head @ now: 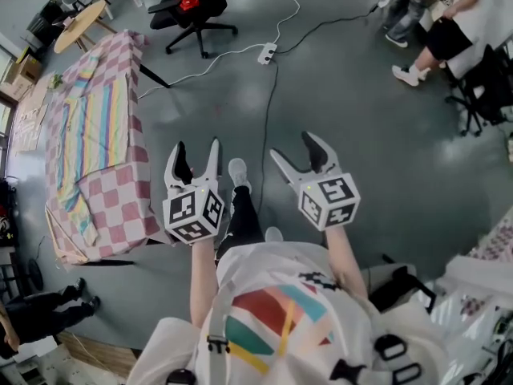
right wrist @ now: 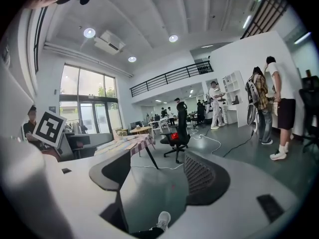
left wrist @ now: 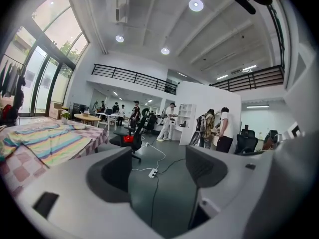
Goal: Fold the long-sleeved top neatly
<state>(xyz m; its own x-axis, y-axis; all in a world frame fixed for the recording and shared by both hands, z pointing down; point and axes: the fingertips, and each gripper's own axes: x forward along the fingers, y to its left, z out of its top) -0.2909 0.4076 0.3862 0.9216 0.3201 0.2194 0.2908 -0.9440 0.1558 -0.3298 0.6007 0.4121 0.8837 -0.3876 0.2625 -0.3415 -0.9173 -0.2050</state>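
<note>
I stand just off the near end of the table (head: pixel 120 205) with its pink checked cloth, both claws held out over the grey floor beside it. My left claw (head: pixel 196 147), the nearer to the table, is released with nothing between its jaws, and my right claw (head: pixel 292 147), farther from the table, gapes empty too. The striped long-sleeved top (head: pixel 90 123) lies spread along the table, well apart from both claws.
</note>
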